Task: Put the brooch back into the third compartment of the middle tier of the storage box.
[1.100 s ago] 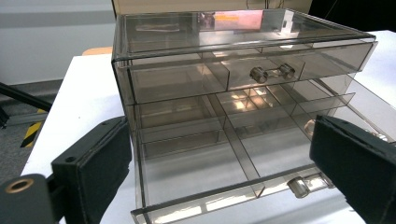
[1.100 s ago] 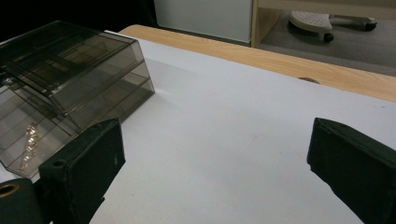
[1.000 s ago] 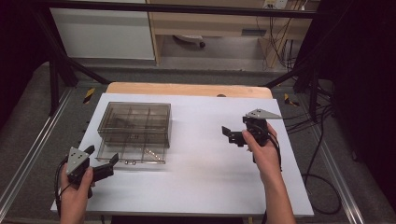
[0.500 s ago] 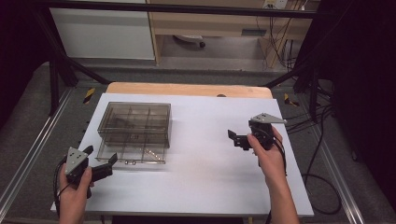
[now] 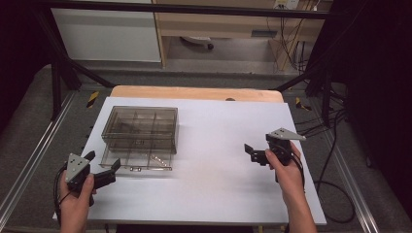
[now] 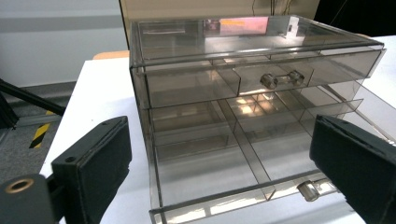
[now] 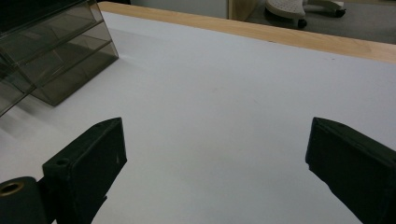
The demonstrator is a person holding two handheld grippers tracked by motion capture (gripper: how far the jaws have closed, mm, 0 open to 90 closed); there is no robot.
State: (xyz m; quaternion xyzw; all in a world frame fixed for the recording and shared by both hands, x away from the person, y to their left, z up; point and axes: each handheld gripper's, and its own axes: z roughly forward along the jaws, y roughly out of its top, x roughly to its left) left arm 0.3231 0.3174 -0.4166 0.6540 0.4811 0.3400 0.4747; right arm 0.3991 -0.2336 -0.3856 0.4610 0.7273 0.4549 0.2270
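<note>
I am holding my left claw (image 5: 103,167) at the near left corner of the white rectangular tabletop (image 5: 218,184), its jaws spread wide and gripping nothing. It is pointing at the smoky transparent plastic drawer cabinet (image 5: 140,131), which is standing on the left half of the tabletop, well apart from the far wooden edge. In the left gripper view I am looking straight at the front of this cabinet (image 6: 252,107) between the two black padded jaws, neither of which is touching it.

The upper drawer (image 6: 261,77) is sitting shut, its clear bar handle (image 6: 281,79) facing me. The lower drawer (image 6: 243,177) is standing pulled out toward the claw, showing its inner dividers, and its small clear knob (image 6: 306,190) is lying just beside the inner face of the right-hand jaw. From the high view the pulled-out drawer (image 5: 137,160) is jutting from the near side of the cabinet, just beside the left claw's tips.

I am keeping my right claw (image 5: 253,154) over the right half of the tabletop, well apart from the cabinet, with its jaws also wide apart and empty. In the right gripper view the bare white tabletop (image 7: 224,107) is lying between the jaws, and a corner of the cabinet (image 7: 56,60) is showing at the upper left.
</note>
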